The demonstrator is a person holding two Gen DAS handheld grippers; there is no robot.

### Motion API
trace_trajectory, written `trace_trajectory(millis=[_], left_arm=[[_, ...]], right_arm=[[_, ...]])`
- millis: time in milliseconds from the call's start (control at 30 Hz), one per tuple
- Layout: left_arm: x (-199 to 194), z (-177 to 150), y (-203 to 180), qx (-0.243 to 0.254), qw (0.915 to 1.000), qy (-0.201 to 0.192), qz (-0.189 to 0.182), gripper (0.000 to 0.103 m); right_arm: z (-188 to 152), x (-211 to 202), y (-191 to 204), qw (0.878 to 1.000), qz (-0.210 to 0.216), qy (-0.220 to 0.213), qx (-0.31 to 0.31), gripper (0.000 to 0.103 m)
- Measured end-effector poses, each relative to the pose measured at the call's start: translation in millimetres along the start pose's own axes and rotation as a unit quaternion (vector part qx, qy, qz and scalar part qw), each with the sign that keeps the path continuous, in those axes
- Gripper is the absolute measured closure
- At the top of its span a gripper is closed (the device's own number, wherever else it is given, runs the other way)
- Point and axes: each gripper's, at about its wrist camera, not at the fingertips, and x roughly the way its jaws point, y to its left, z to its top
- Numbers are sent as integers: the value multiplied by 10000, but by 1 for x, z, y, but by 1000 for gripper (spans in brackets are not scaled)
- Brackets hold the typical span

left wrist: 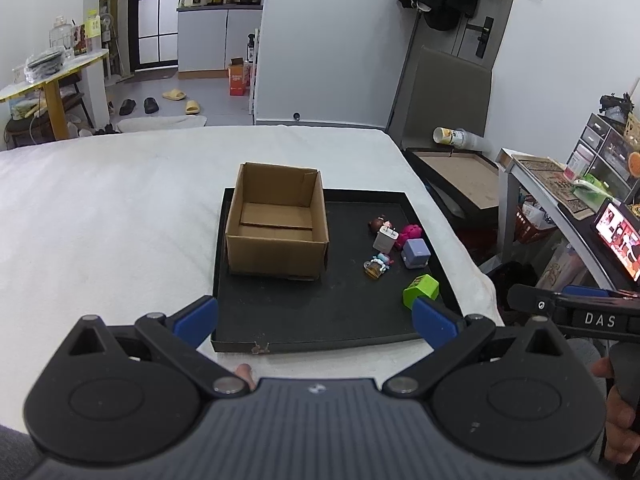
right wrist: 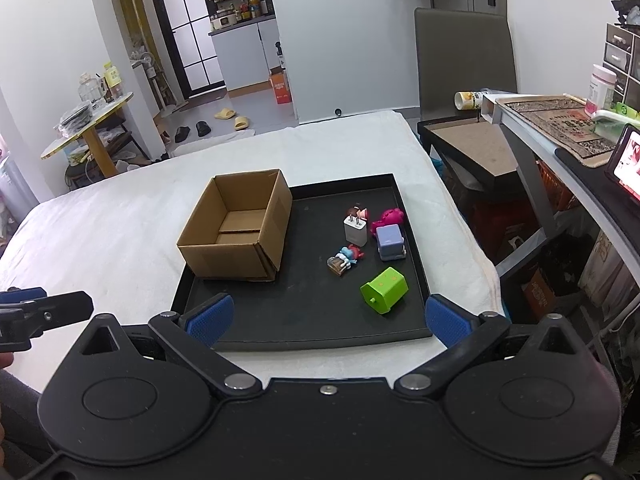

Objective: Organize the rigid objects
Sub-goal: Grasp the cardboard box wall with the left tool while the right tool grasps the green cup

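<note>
An open, empty cardboard box [left wrist: 276, 224] [right wrist: 238, 226] stands on the left part of a black tray [left wrist: 320, 320] [right wrist: 312, 320]. On the tray's right lie a green block [left wrist: 421, 290] [right wrist: 385, 289], a lilac cube [left wrist: 416, 253] [right wrist: 390, 242], a white plug charger [left wrist: 385, 238] [right wrist: 355, 230], a pink toy [left wrist: 410, 234] [right wrist: 387, 216], a small blue figure [left wrist: 378, 265] [right wrist: 345, 260] and a brown-haired figure [left wrist: 381, 223] [right wrist: 357, 212]. My left gripper [left wrist: 316, 320] is open and empty over the tray's near edge. My right gripper [right wrist: 327, 320] is open and empty, near the green block.
The tray lies on a white-covered bed [left wrist: 100, 220] [right wrist: 100, 232]. To the right are a dark low table [left wrist: 460, 176] [right wrist: 472, 148], a desk with drawers and a lit screen [left wrist: 618, 236] [right wrist: 626, 156], and a grey chair [right wrist: 464, 48].
</note>
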Motion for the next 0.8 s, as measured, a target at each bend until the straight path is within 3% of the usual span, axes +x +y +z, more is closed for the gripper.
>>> trace_trajectory(millis=[500,667,800], left_arm=[[27,29,14,-295,9986,-43,430,1],[50,37,16,-464,9977,39,493,3],[66,46,17,-525,9971,312,447,6]], right_arm=[[1,41,-25,9997,-36,90,203,1],[1,64,-37,9990,5,252,373,14],[6,84,-47,9974,72,468,543,17]])
